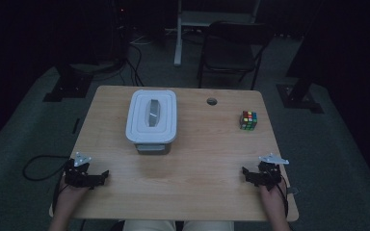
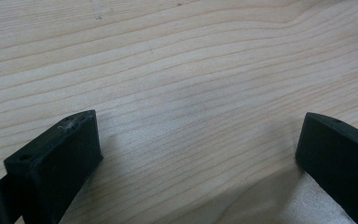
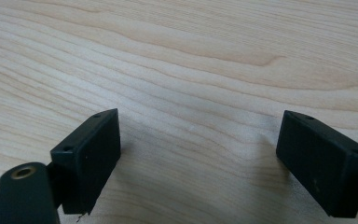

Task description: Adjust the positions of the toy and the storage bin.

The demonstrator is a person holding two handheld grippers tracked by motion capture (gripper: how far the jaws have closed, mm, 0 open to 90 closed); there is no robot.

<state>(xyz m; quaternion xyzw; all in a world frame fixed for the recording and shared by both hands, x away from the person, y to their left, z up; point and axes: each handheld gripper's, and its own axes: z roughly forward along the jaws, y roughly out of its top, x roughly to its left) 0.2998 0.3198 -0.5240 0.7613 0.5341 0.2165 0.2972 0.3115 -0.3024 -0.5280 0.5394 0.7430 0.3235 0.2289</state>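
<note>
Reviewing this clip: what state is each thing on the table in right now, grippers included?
Storage box: upright, white lid on, closed.
Puzzle cube: colours scrambled, standing alone near the table's right edge.
Left gripper: jaws open, nothing between them, low over bare wood.
Right gripper: jaws open, nothing between them, low over bare wood.
Table: wooden.

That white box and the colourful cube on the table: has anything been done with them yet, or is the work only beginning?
Nothing looks done yet. The white box sits with its lid on, and the puzzle cube stands apart near the table's right edge. Nothing is in hand: the left gripper and right gripper rest at the near edge, jaws open over bare wood. Every step with the box and cube seems left to do.
</note>
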